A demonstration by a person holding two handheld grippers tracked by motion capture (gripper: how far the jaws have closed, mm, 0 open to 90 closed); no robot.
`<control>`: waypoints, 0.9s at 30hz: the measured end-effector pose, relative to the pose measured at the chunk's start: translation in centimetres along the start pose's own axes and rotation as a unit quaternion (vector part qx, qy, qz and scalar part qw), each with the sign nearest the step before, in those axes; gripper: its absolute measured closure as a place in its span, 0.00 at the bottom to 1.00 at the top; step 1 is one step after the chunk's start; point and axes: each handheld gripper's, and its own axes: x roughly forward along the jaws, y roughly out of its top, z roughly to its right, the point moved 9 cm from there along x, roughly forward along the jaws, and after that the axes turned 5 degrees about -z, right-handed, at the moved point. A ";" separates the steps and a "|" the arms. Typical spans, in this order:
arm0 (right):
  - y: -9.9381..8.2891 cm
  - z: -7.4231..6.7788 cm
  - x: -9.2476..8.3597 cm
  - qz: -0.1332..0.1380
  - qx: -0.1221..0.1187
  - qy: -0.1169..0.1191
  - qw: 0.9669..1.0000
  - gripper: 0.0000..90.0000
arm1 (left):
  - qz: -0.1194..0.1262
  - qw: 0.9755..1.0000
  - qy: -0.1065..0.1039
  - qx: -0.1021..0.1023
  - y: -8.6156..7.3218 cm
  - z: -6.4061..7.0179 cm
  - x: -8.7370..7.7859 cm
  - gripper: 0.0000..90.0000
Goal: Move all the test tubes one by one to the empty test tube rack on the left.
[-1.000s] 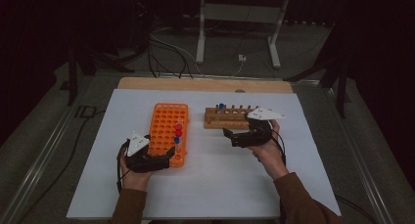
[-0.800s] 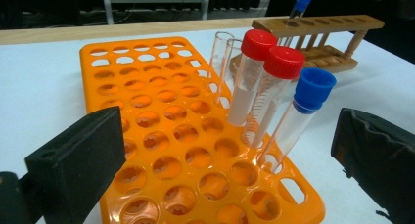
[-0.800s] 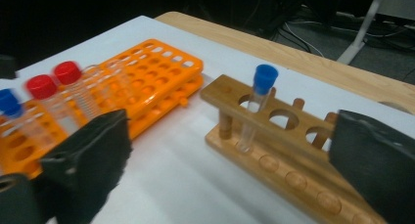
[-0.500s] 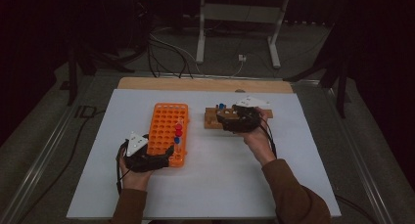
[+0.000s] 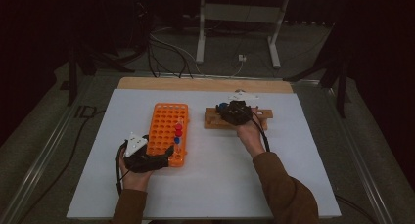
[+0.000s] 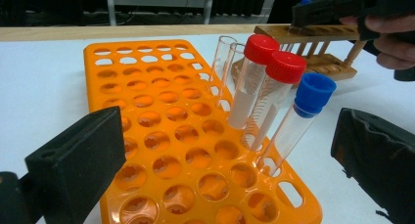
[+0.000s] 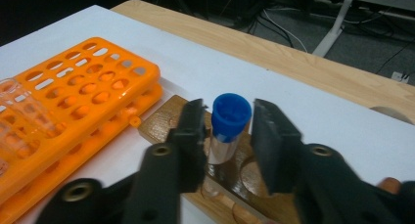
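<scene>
In the high view, the person's left hand comes in at about 7 o'clock of the white table sheet and holds the left gripper at the near end of the orange tube rack. In the left gripper view its jaws stand spread wide, one at each side of the rack's near end, with no pad pressing on anything; the rack's near corner lies between them. In the rack's right-hand rows stand two red-capped tubes side by side, a blue-capped tube just nearer than them and leaning toward 1 o'clock, and two uncapped clear tubes just behind.

Farther out, toward 1 o'clock from the orange rack and apart from it, lies the wooden tube rack. The right hand holds the right gripper over it. In the right gripper view the jaws have just been closing and now stand narrow, one at each side of a blue-capped test tube that stands upright in a hole of the wooden rack. The left pad looks touching or nearly touching the tube below its cap, while a thin gap shows at the right pad, so it is not a full pinch.

Beyond, at 12 o'clock, runs the table's bare wooden edge.
</scene>
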 end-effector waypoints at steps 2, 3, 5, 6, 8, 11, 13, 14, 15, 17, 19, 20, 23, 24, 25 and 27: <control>-0.3 0.0 0.4 -0.010 0.003 -0.004 1.000 0.81 | 0.000 1.000 0.000 0.001 0.0 0.0 0.0 0.01; -0.3 -0.1 0.4 -0.006 0.006 -0.003 1.000 0.83 | 0.000 1.000 0.000 0.001 0.0 0.0 0.0 0.01; -0.3 -0.2 0.5 -0.003 0.009 0.000 1.000 0.84 | 0.000 1.000 -0.001 0.000 0.0 0.0 0.0 0.01; -0.3 -0.3 0.5 -0.002 0.005 -0.001 1.000 0.84 | -0.001 1.000 -0.001 0.000 0.0 0.0 0.1 0.01; -0.3 -0.7 0.6 -0.002 0.001 -0.002 1.000 0.85 | -0.001 1.000 0.000 0.000 0.0 0.0 0.1 0.01; -0.2 -0.9 0.7 -0.003 -0.006 -0.008 1.000 0.85 | -0.002 1.000 -0.001 0.001 -0.1 0.1 0.1 0.01; -0.2 -0.9 0.7 -0.003 -0.005 -0.010 1.000 0.85 | -0.004 1.000 -0.001 0.002 -0.1 0.2 0.2 0.01; -0.2 -0.9 0.7 -0.003 -0.005 -0.011 1.000 0.85 | -0.004 1.000 -0.001 0.002 -0.2 0.2 0.2 0.01; -0.2 -0.8 0.6 -0.002 -0.006 -0.014 1.000 0.85 | -0.004 1.000 -0.001 0.002 -0.2 0.2 0.3 0.01; -0.1 -0.8 0.3 0.005 -0.007 -0.015 1.000 0.85 | -0.004 1.000 -0.002 0.002 -0.2 0.2 0.3 0.01; 0.3 -0.8 -0.3 0.014 -0.011 -0.014 1.000 0.85 | -0.003 1.000 -0.001 0.002 -0.2 0.1 0.3 0.01; 0.5 -0.8 -0.7 0.020 -0.010 -0.013 1.000 0.85 | -0.003 1.000 -0.001 0.001 -0.2 0.1 0.3 0.01; 1.4 -0.9 -2.1 0.045 -0.007 -0.006 0.999 0.85 | -0.002 1.000 0.000 -0.001 -0.1 0.0 0.3 0.01; 1.8 -0.9 -2.5 0.052 -0.006 -0.001 0.999 0.85 | -0.001 1.000 0.001 -0.001 -0.1 0.0 0.3 0.01; 2.1 -0.9 -3.0 0.060 -0.005 0.001 0.998 0.85 | 0.000 1.000 0.001 -0.001 -0.1 0.0 0.3 0.01; 2.7 -0.9 -4.1 0.074 -0.004 0.004 0.997 0.85 | 0.000 1.000 0.002 -0.002 -0.1 0.0 0.3 0.01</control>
